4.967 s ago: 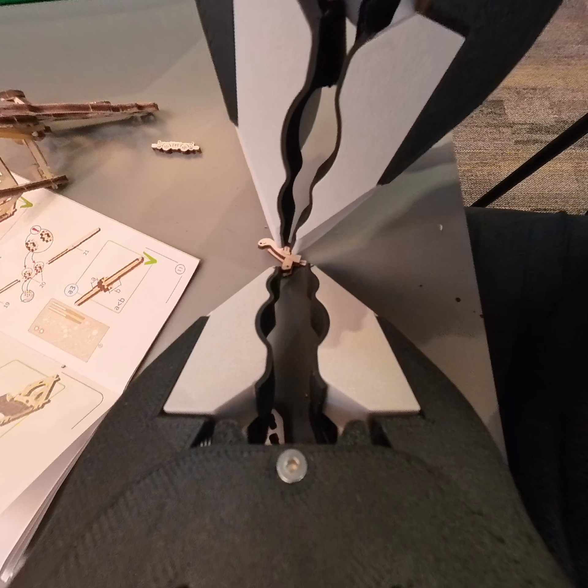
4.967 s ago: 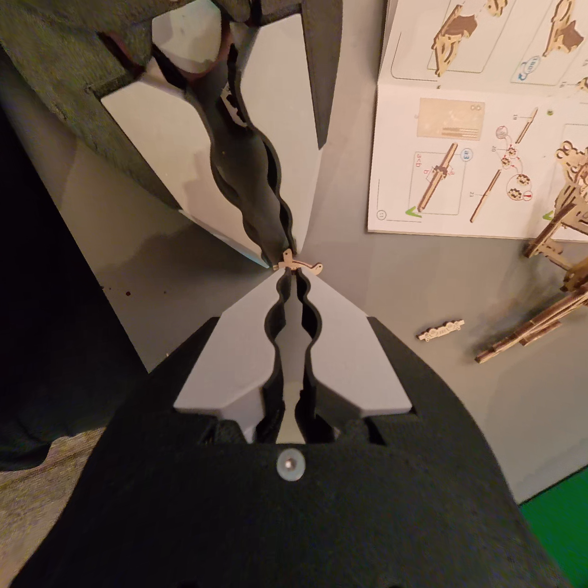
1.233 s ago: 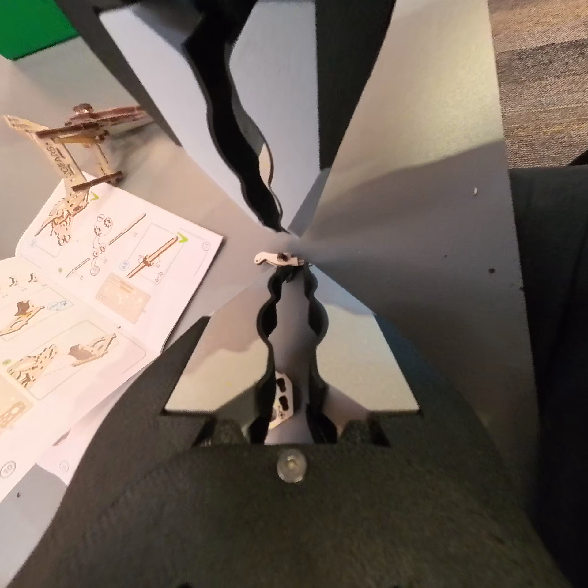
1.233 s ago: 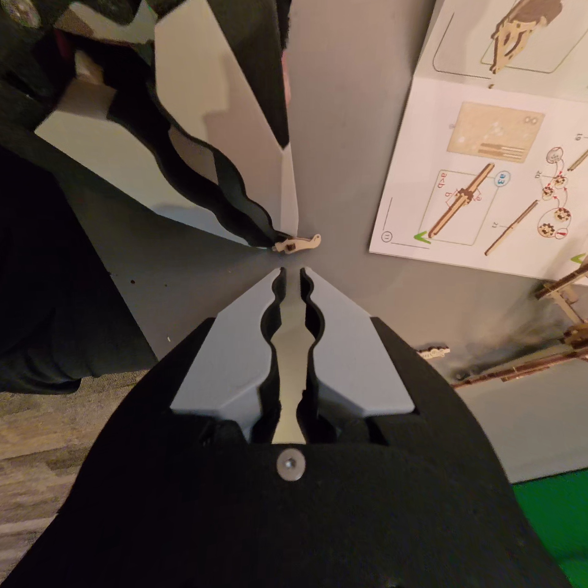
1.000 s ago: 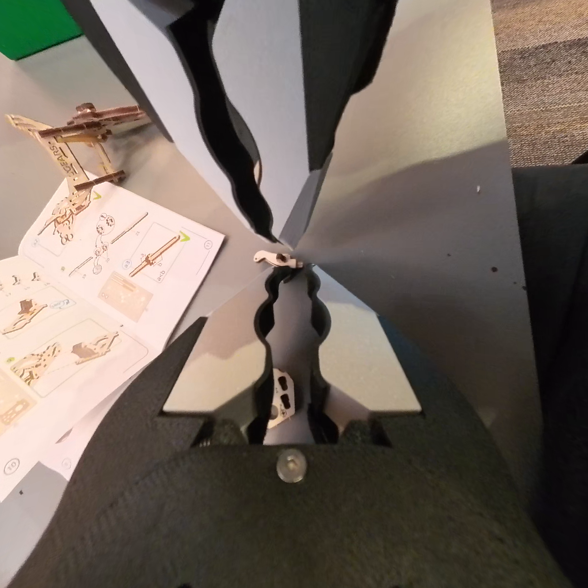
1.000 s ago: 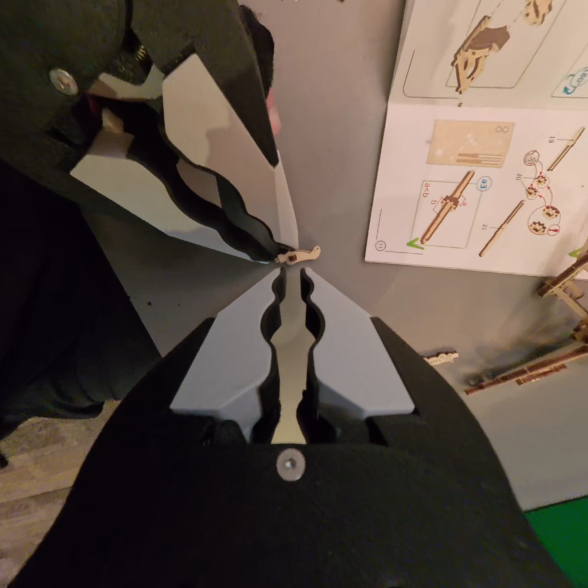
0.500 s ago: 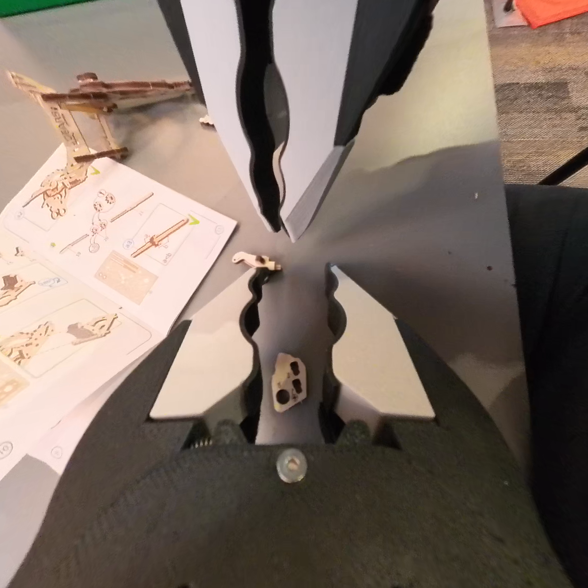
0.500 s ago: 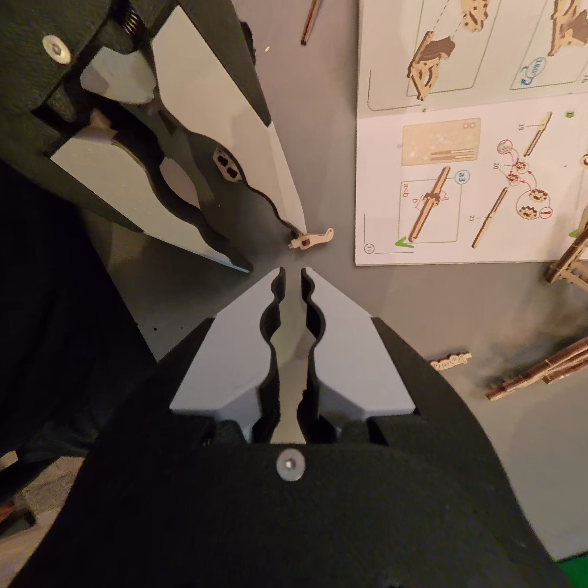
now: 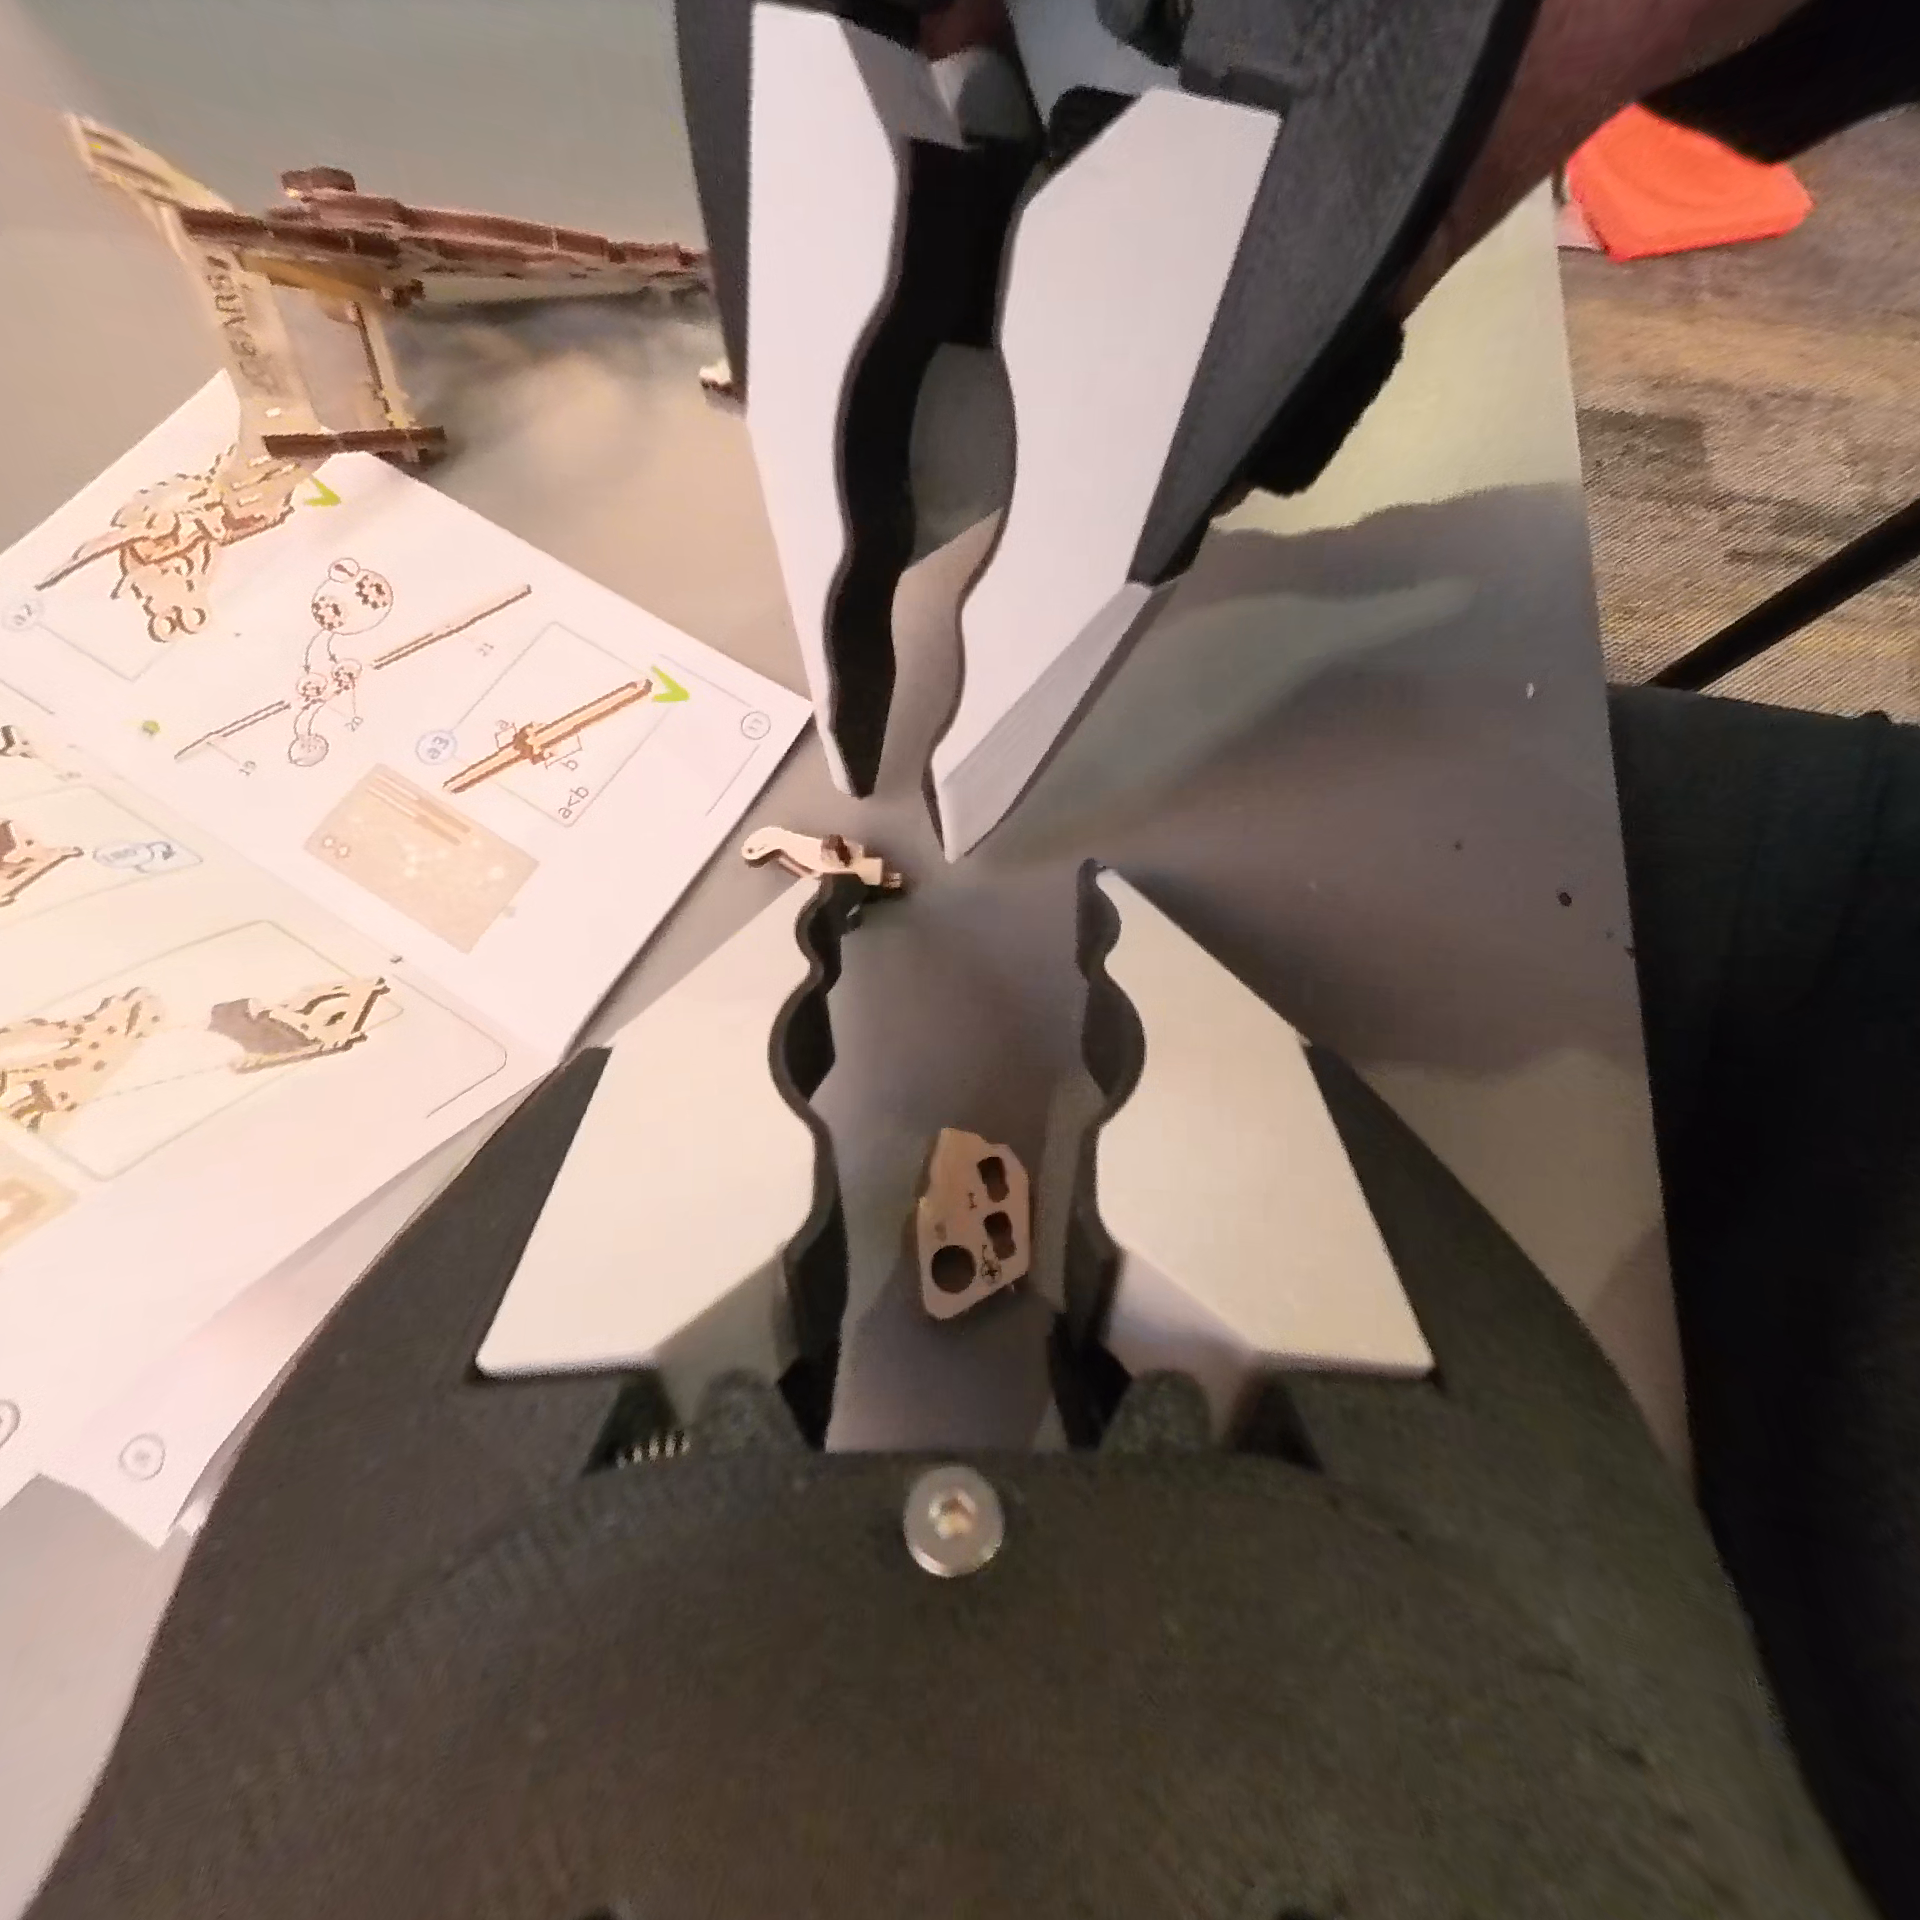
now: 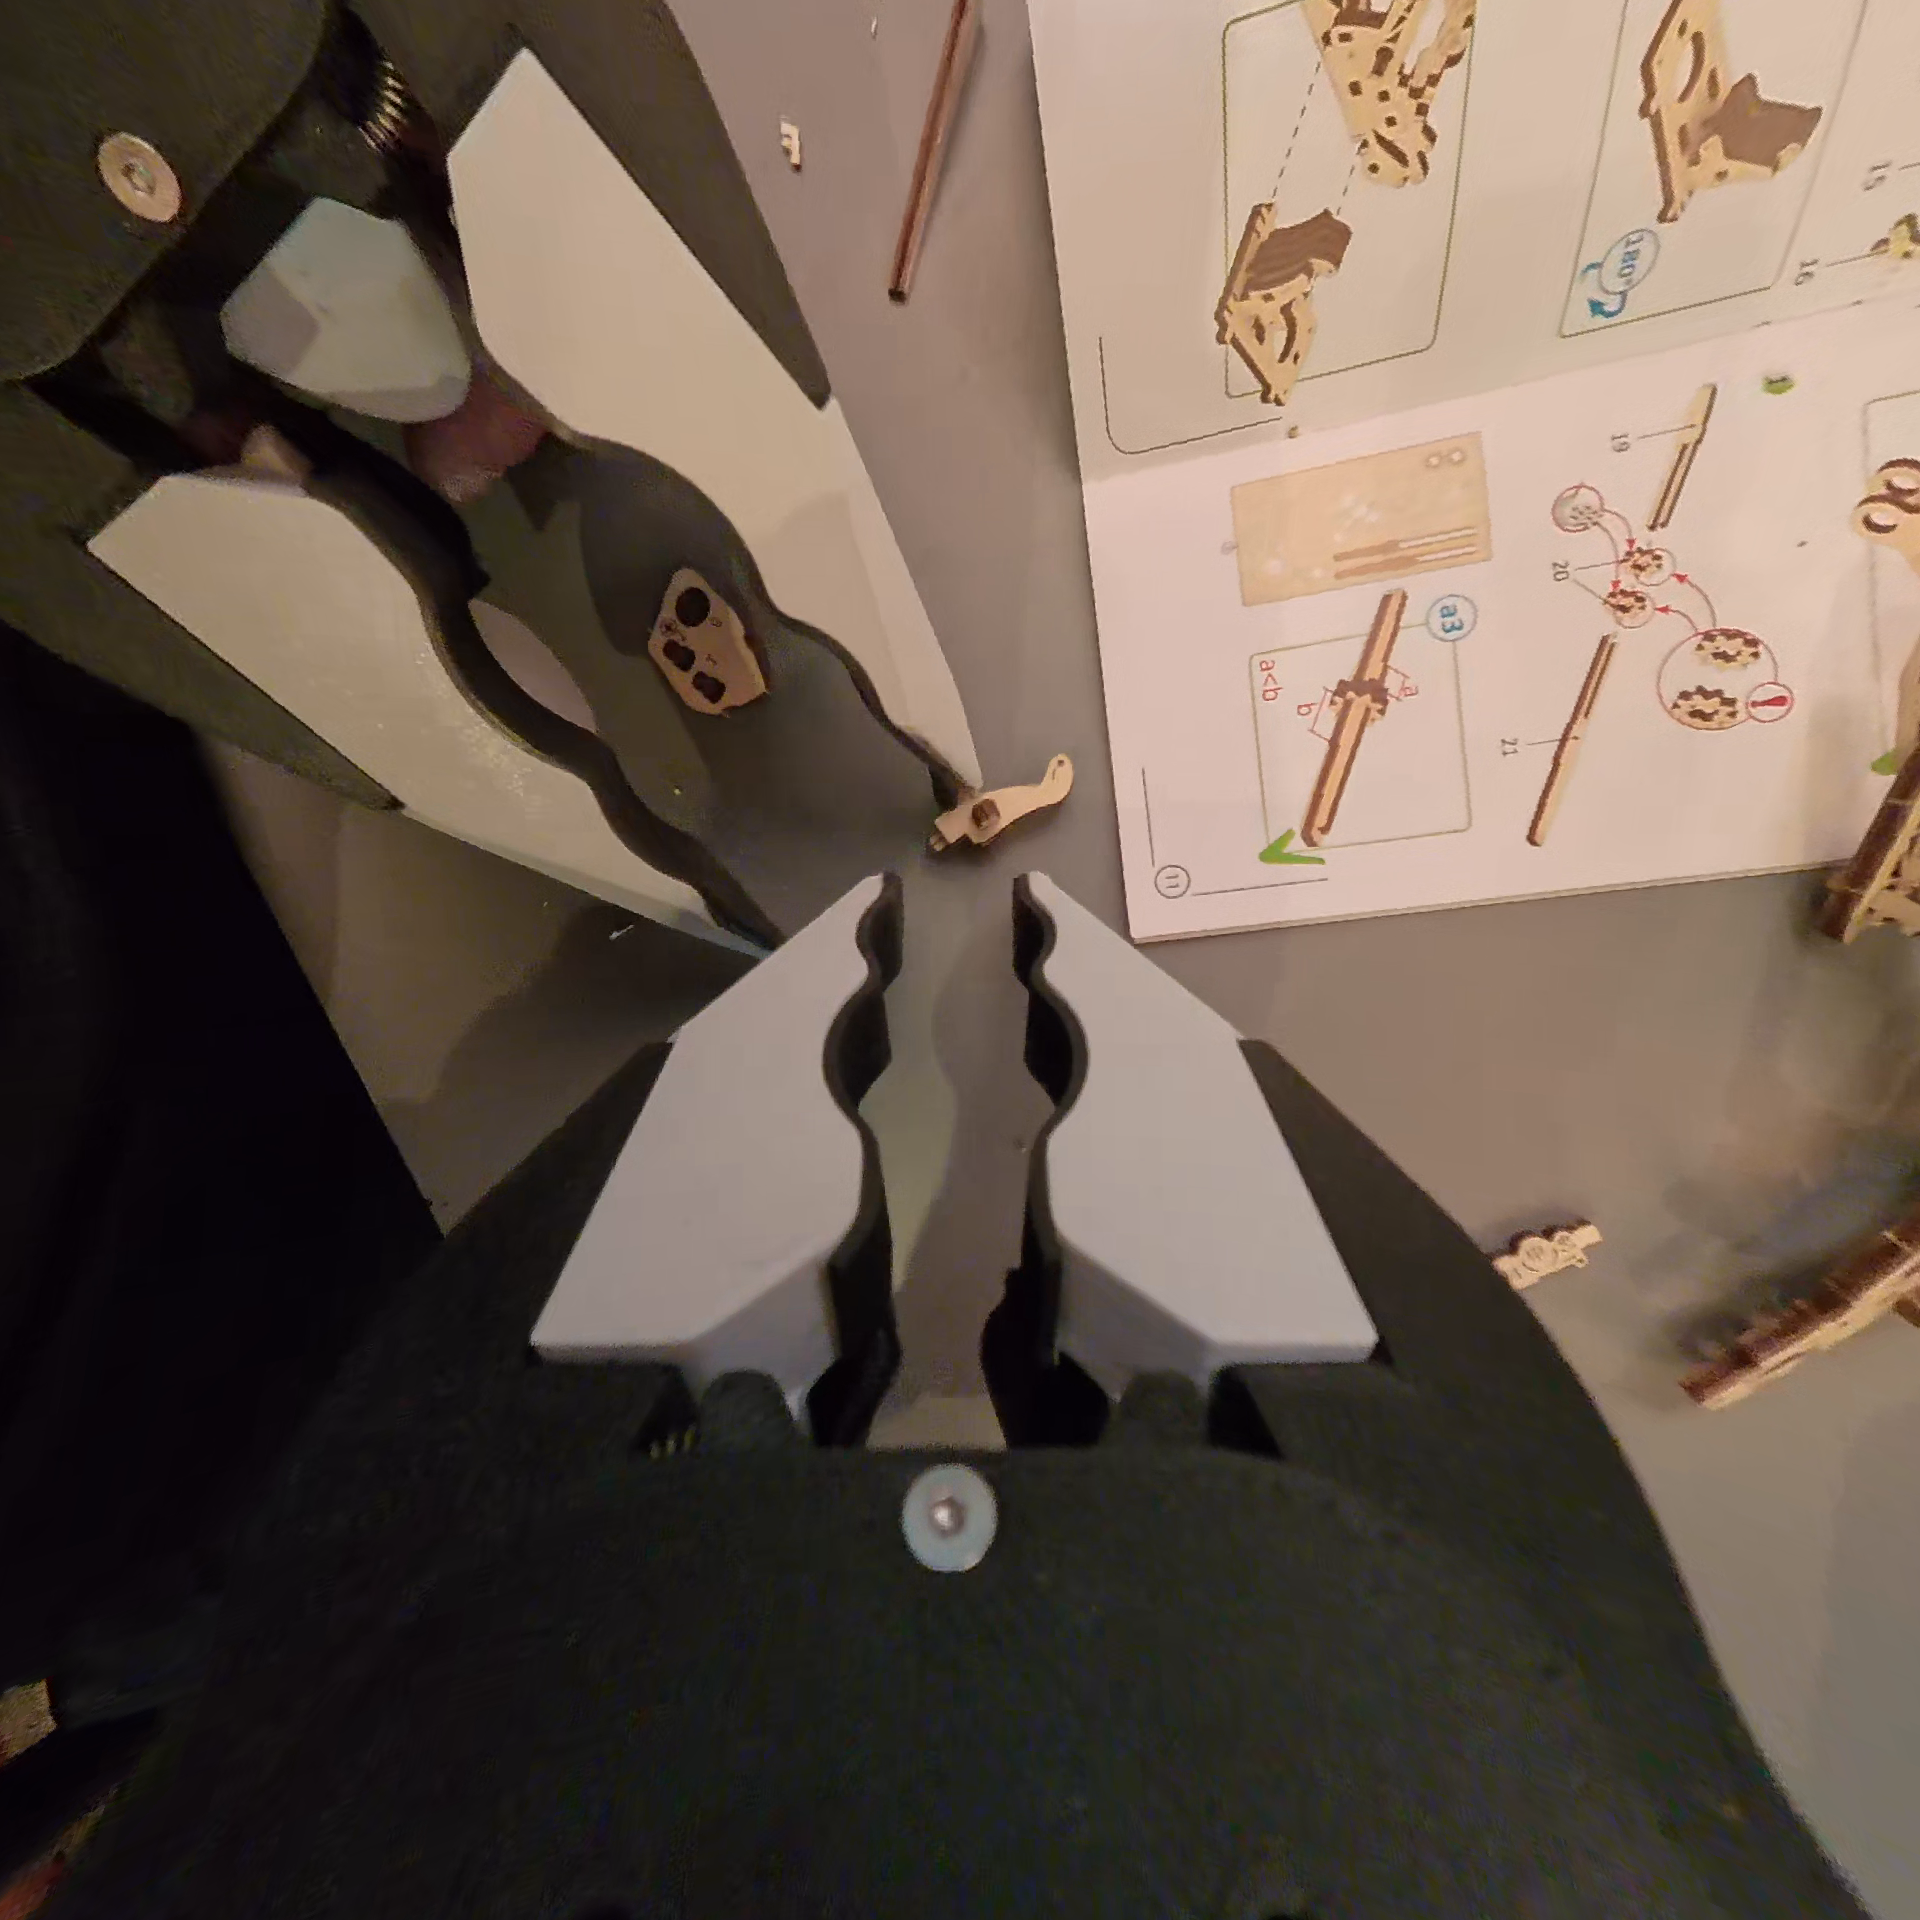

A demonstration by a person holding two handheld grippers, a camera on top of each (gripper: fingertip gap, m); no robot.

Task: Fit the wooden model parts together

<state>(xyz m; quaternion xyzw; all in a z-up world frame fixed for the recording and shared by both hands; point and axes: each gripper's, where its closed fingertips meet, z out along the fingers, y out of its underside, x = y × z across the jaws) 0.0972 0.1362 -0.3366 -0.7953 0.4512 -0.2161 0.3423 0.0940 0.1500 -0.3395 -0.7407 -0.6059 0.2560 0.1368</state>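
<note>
A small hooked wooden part [image 9: 821, 857] lies on the grey table [image 9: 1299, 727], touching one fingertip [image 9: 831, 904] of my left gripper [image 9: 961, 883]. The left gripper is wide open and holds nothing. A flat wooden plate with holes [image 9: 977, 1226] lies on the table between its fingers. My right gripper [image 10: 954, 883] is open and empty, with its tips just short of the hooked part [image 10: 1003, 805]. The right gripper [image 9: 899, 800] points at the left one from the far side. The left gripper [image 10: 868, 857] and the plate [image 10: 707, 655] also show in the right wrist view.
An open instruction booklet [image 9: 312, 831] lies left of the grippers; it also shows in the right wrist view [image 10: 1455, 520]. A part-built wooden model [image 9: 343, 270] stands beyond it. A small notched strip [image 10: 1548, 1252] and a thin rod [image 10: 935, 145] lie loose. The table edge [image 9: 1590, 831] is close on the right. Less than 4 cm separates the two grippers' tips.
Five seconds ago both grippers were shut on the hooked part. The right gripper let go and backed off. The left gripper then opened wide, and the part now lies at its fingertip.
</note>
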